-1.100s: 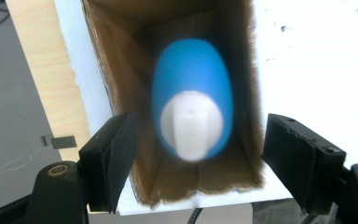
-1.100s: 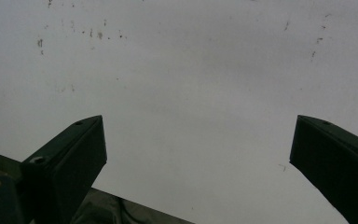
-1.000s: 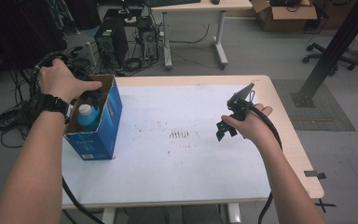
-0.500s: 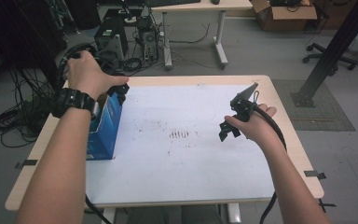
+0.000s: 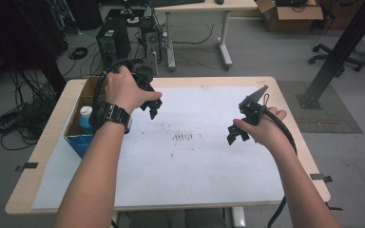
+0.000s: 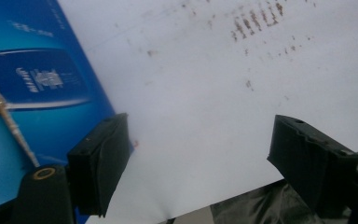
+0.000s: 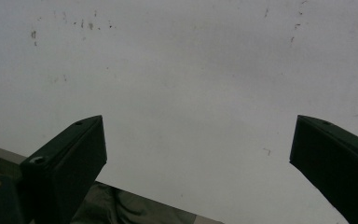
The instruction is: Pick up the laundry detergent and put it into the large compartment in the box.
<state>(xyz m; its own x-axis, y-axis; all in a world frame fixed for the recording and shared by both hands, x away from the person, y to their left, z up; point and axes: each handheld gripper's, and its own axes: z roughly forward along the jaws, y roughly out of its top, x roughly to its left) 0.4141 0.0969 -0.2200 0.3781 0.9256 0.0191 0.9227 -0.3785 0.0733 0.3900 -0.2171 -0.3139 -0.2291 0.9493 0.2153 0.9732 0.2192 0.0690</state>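
High view: the blue box (image 5: 81, 135) stands at the left edge of the table (image 5: 294, 142), on the white sheet (image 5: 195, 166), and is taken here as the landmark. A bottle with a light cap (image 5: 85, 115) is seen standing inside it, untouched. A second ago the left hand was laid over the top of the box; half a second ago it had lifted to the box's far right corner; now the left gripper (image 5: 153, 108) is carried clear of the box, just to its right and above the sheet. The jaws are seen spread, and nothing is held between them. The right gripper (image 5: 235, 135) has been kept well to the right of the box, low over the sheet, almost unmoved across the three moments.

Left gripper view: the two jaws are set wide apart and empty. The blue side of the box (image 6: 42, 84) is seen beside one jaw, with the smudged sheet (image 6: 205, 102) under the gap.

Right gripper view: the jaws are likewise held wide apart, with only bare sheet (image 7: 182, 84) between them; the box lies off to the far side.

Judgement: the withdrawal came away empty-handed, so the bottle is probably still to be taken out. A fresh reach down into the box seems to be called for, with the box's wall likely to obstruct the jaws.
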